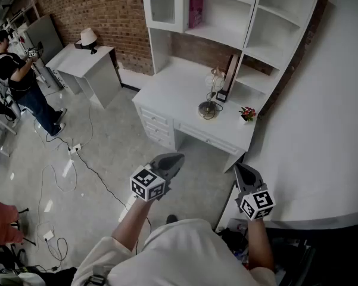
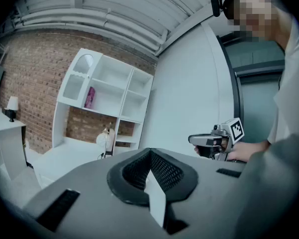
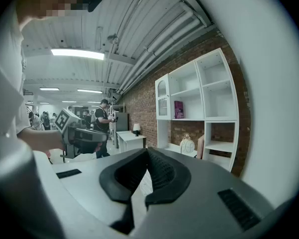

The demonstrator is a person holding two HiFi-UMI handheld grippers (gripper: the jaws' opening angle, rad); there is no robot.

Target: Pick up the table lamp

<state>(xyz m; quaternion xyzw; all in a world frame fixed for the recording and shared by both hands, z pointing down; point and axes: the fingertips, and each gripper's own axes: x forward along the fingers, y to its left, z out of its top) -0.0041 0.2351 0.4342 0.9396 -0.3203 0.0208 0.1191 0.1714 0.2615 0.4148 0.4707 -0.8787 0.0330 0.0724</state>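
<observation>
Sitting near the desk (image 1: 170, 91) edge, table lamp (image 1: 208, 109) leaves bare top leftward.

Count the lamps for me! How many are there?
2. One round wire lamp stands on the white desk under the shelves; one shaded lamp stands on the small white table by the brick wall. Others may be hidden.

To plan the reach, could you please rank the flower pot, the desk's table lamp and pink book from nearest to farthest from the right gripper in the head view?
From right gripper:
1. Flower pot, desk right corner.
2. Table lamp, desk middle.
3. Pink book, upper shelf.
</observation>
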